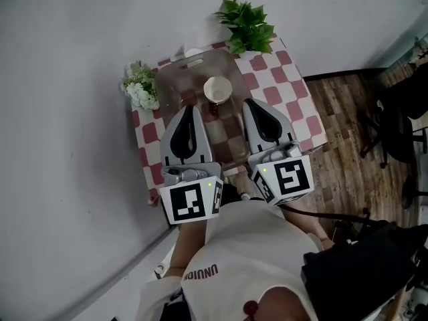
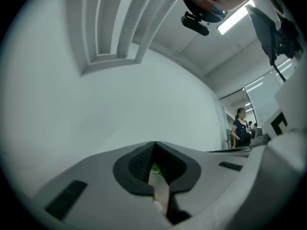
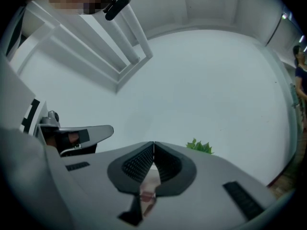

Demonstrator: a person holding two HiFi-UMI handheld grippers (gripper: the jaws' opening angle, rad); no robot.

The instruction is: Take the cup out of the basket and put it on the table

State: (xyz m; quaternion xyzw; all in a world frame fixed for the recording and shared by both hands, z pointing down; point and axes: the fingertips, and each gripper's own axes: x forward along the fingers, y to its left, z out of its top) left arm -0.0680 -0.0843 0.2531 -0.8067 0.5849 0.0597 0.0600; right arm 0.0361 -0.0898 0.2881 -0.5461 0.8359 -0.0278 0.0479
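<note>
Left gripper and right gripper, jaws together and empty, hover near the cup in the basket.
Reaching in unopened, either may topple the cup or shove the basket.

- A red-and-white checked cloth is spread out beside a white wall.
- A green leafy plant is set at the cloth's far right corner.
- White flowers are placed at its left edge.
- A black office chair is seen on the wooden floor.
- A person is seen standing far off.
- A strip light is lit overhead.
</note>
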